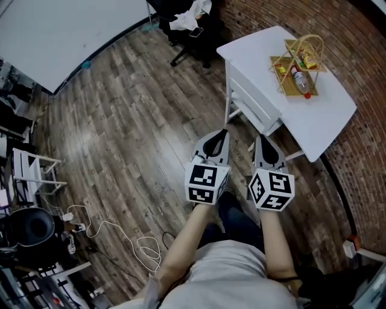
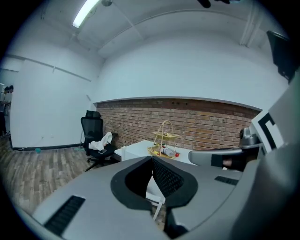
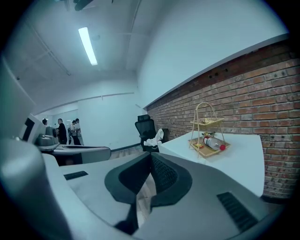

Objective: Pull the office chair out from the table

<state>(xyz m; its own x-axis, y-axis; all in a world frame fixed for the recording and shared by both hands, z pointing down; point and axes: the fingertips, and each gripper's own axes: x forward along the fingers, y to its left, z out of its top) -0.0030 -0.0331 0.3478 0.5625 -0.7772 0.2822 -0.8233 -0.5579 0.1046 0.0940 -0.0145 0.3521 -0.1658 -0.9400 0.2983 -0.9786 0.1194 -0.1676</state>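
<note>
— Where was the office chair (image 1: 188, 27) while you stood there?

— Ahead of you on the wood floor (image 1: 120, 121), past the far corner of the white table (image 1: 325, 114). It was near the table but not tucked under it. A white cloth (image 1: 192, 13) lay on its seat (with what looked like a phone (image 1: 196, 31) beside the cloth).

— And what did your grippers hold?

— Nothing. Your left gripper (image 1: 223, 134) had its jaws clenched together and empty, and your right gripper (image 1: 263, 140) was the same. You held them side by side, close to the table's near edge, both well apart from the chair.

— What stood on the table?

— A two-tier basket stand (image 1: 280, 66), toward the edge by the brick wall (image 1: 362, 72), with a bottle (image 1: 300, 80) lying in its lower tray. A white frame (image 1: 250, 105) sat under the table's near edge. White cables (image 1: 148, 246) trailed on the floor at your left.
</note>
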